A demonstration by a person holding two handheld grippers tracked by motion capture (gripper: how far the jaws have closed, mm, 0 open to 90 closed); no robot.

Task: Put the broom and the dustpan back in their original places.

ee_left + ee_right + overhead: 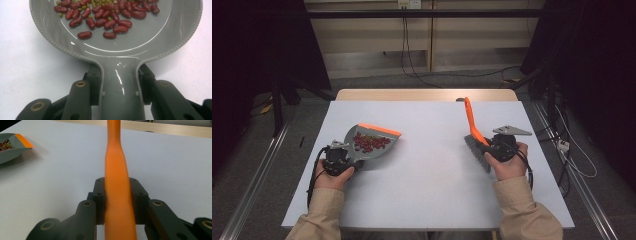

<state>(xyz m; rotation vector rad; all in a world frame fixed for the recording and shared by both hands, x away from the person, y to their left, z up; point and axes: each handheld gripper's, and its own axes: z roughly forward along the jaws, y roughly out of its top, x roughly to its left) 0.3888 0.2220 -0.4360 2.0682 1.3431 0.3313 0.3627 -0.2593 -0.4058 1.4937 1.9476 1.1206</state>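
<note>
- Left gripper (pixel 343 159) clamped on the pan's (pixel 371 145) grey handle, pan at the surface's (pixel 427 170) left side.
- Beans (pixel 105 15) loose in the pan, red with small green ones; likely to roll and spill if tipped.
- Pan looks like light, stiff plastic, smooth; handle is the place to hold.
- Right gripper (pixel 493 147) clamped on the brush's (pixel 475 131) orange handle, bristles (pixel 475 152) down at the right.
- Brush looks light; bristles soft.

A lab-style recording bay: a bare white table (pixel 427 185) stands on grey floor between dark curtains (pixel 257 55). Cables (pixel 412 60) hang from a wall socket (pixel 408 4) beyond its far edge, and metal rails (pixel 254 175) flank both sides.
</note>
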